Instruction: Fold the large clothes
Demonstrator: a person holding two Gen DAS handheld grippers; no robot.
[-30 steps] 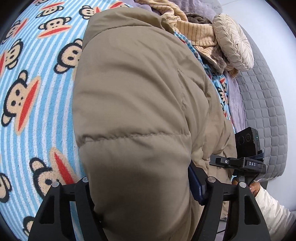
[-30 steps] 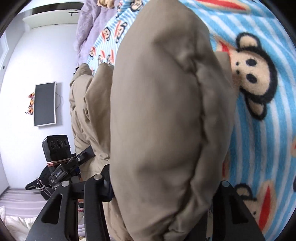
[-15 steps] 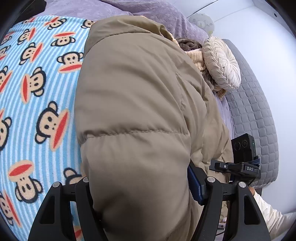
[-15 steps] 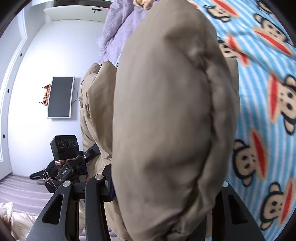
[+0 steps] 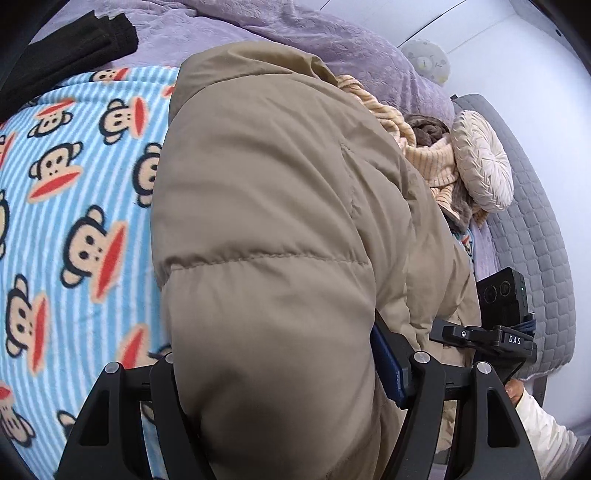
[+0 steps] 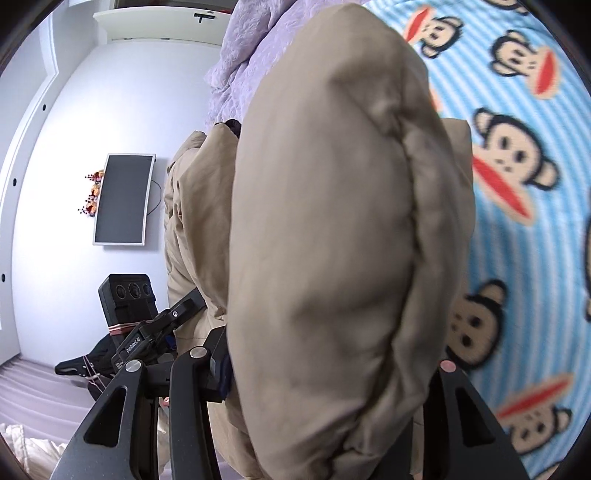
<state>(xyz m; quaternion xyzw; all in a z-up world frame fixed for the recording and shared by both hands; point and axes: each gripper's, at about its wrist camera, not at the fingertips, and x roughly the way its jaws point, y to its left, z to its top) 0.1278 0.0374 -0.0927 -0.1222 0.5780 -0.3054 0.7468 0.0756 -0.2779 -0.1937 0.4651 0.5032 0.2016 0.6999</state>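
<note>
A bed carries everything, spread with a blue-and-white striped monkey-print blanket (image 5: 81, 229). A tan padded jacket (image 5: 280, 236) lies on the blanket. Far behind, a lilac quilt (image 5: 295, 33) is bunched up, with a black garment (image 5: 62, 55) at far left. At far right lie a cream striped knit (image 5: 424, 158) and a round pleated cushion (image 5: 484, 158).

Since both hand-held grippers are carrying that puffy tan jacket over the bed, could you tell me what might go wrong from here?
The tan jacket bulges thickly in the left hand-held gripper and right hand-held gripper, so the slick padding may slip out. Its loose section hangs free and could fold crookedly. It could also drag the monkey blanket.
</note>
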